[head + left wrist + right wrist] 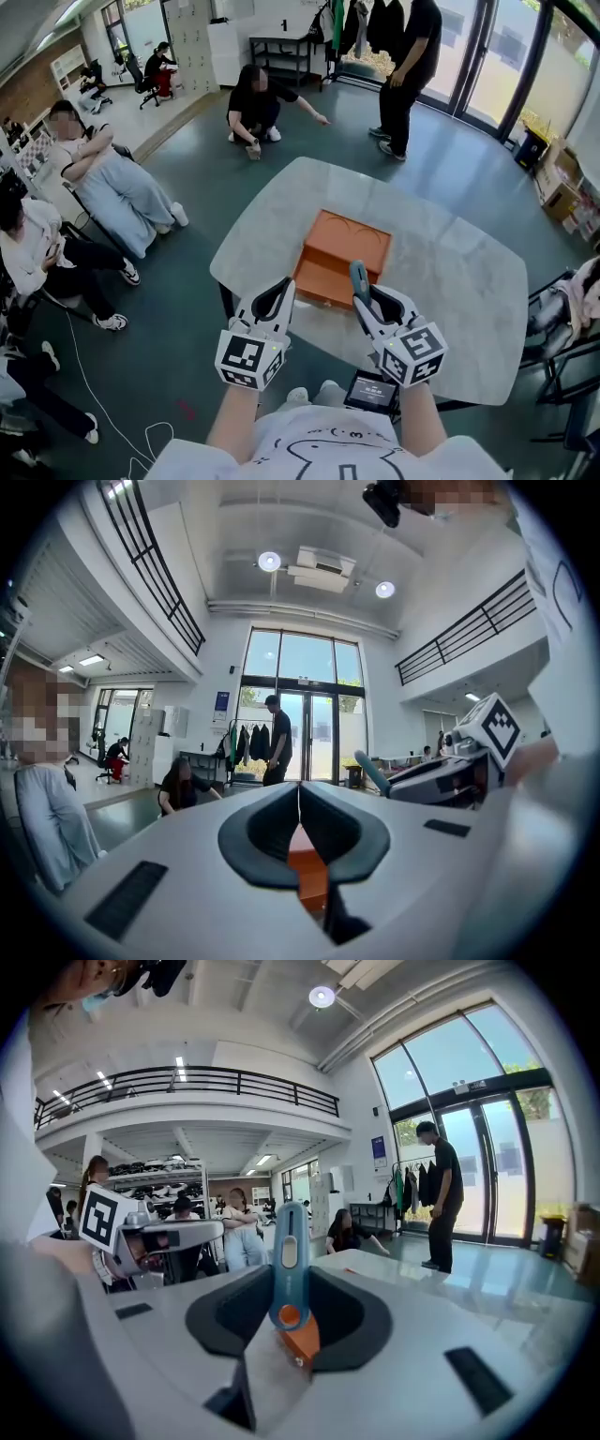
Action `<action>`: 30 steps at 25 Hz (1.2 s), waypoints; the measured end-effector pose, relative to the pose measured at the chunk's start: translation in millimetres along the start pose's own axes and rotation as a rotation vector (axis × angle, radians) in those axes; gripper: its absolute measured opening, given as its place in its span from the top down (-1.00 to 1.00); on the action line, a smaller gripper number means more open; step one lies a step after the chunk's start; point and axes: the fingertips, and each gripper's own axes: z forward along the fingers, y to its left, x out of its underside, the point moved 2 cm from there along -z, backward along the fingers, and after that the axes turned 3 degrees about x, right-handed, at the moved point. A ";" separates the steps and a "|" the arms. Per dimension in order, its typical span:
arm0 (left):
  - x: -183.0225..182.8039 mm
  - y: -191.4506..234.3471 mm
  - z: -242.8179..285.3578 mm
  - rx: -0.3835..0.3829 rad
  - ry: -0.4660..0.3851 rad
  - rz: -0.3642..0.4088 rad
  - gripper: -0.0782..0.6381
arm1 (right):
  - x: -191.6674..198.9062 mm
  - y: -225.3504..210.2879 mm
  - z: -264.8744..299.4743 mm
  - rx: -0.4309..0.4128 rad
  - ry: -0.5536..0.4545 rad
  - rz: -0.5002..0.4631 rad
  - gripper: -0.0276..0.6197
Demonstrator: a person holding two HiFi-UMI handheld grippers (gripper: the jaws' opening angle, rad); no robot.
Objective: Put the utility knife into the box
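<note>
Carry step here: right gripper [364,298] is clamped on the blue utility knife [358,277], hovering at the orange box's [323,278] 5 o'clock edge. Left gripper [278,300] is pinched together, nothing in it. Next, I'd guess: nudge toward 11 o'clock, lower, let go.

Bright, even daylight comes through the tall glass doors [487,66] at the far right of the hall, and the glossy grey-green floor [511,1265] near them carries pale reflections. Round ceiling lamps [269,562] glow with small halos. The pale marbled table top [459,281] is evenly lit, and shadows on the floor are faint and soft-edged. Both gripper views bulge like fisheyes, bending the black balcony railing [187,1077] and darkening to black at the corners. The right gripper [286,1288], nearest the lens, looks soft; the blue utility knife [289,1241] it holds is sharper.
</note>
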 end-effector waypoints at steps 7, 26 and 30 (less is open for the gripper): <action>10.3 11.4 33.2 -0.023 0.040 -0.035 0.74 | 9.6 -32.2 26.8 -0.043 0.098 -0.021 0.51; 46.7 33.3 88.8 -0.062 0.140 -0.086 0.74 | 75.0 -60.3 106.6 -0.269 0.457 -0.197 0.51; 53.8 37.4 92.6 -0.068 0.156 -0.094 0.74 | 96.5 -62.7 121.8 -0.301 0.552 -0.202 0.50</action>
